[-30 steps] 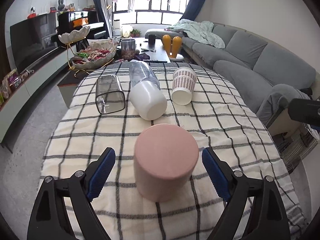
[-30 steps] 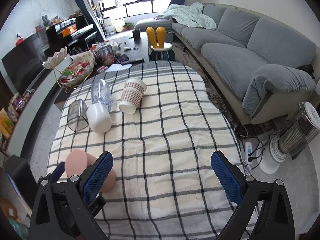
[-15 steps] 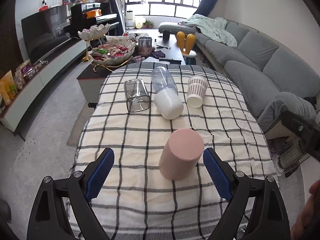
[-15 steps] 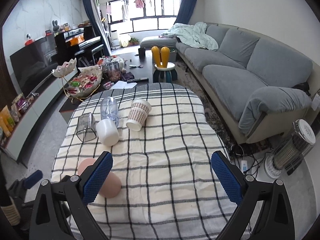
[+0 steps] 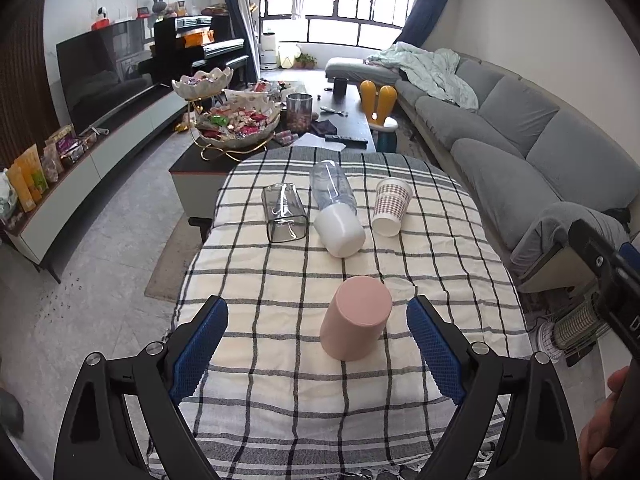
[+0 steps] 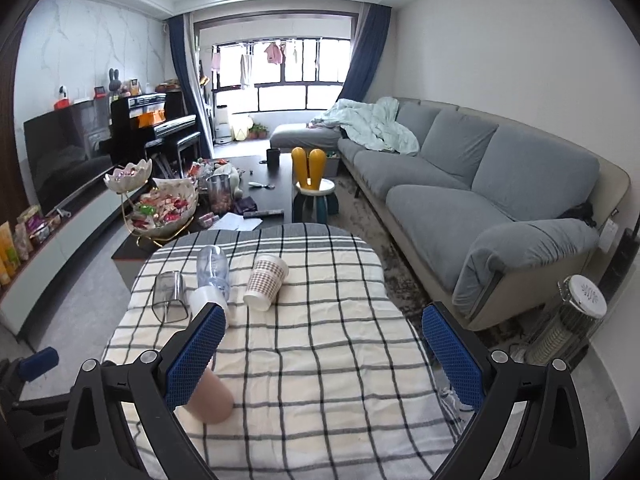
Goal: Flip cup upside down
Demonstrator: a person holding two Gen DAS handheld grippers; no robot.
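A pink cup (image 5: pixel 356 318) stands upside down on the checked tablecloth (image 5: pixel 280 292), near the table's front. My left gripper (image 5: pixel 318 322) is open and empty, drawn back above the front edge, its blue pads wide of the cup and not touching it. In the right wrist view the pink cup (image 6: pixel 212 398) shows partly behind the left pad. My right gripper (image 6: pixel 320 338) is open and empty, held above the table's front right.
A clear glass (image 5: pixel 284 212), a plastic bottle with a white cap (image 5: pixel 336 208) and a patterned paper cup (image 5: pixel 390 206) lie on their sides at the table's far end. A grey sofa (image 6: pixel 480 184) is right, a low table with a snack bowl (image 5: pixel 236 124) beyond.
Both grippers have pulled back and risen away from the table. The pink cup stays upside down where it was, now farther from the left pads.
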